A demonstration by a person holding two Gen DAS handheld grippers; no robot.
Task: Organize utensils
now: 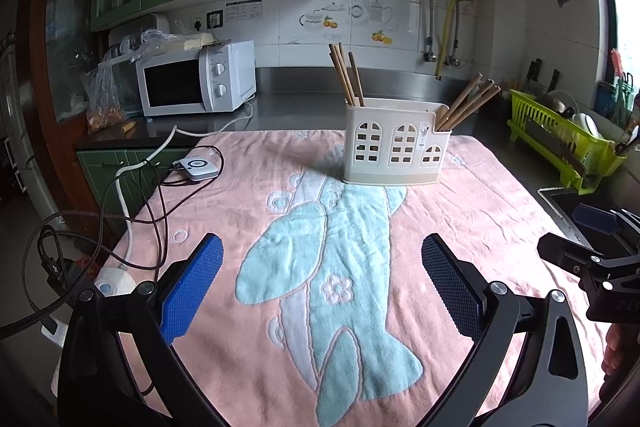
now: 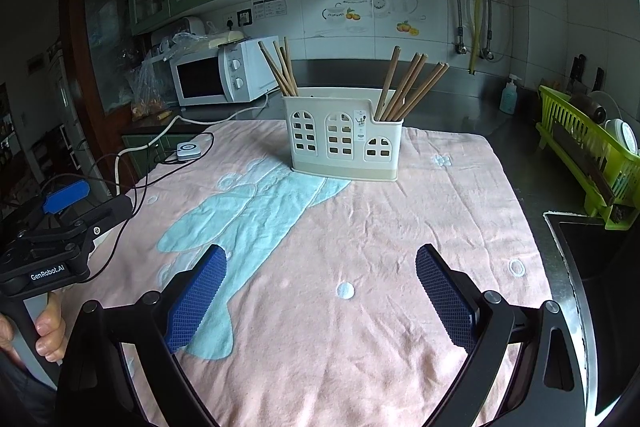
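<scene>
Pink towel, holder far-edge

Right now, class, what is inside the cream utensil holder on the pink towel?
The utensil holder has wooden chopsticks in its left end and a second bunch in its right end, leaning outward. Its walls hide their lower ends; the middle compartment's contents cannot be seen.

Both your wrist cams sit low over the counter, side by side, facing the holder they share.
</scene>
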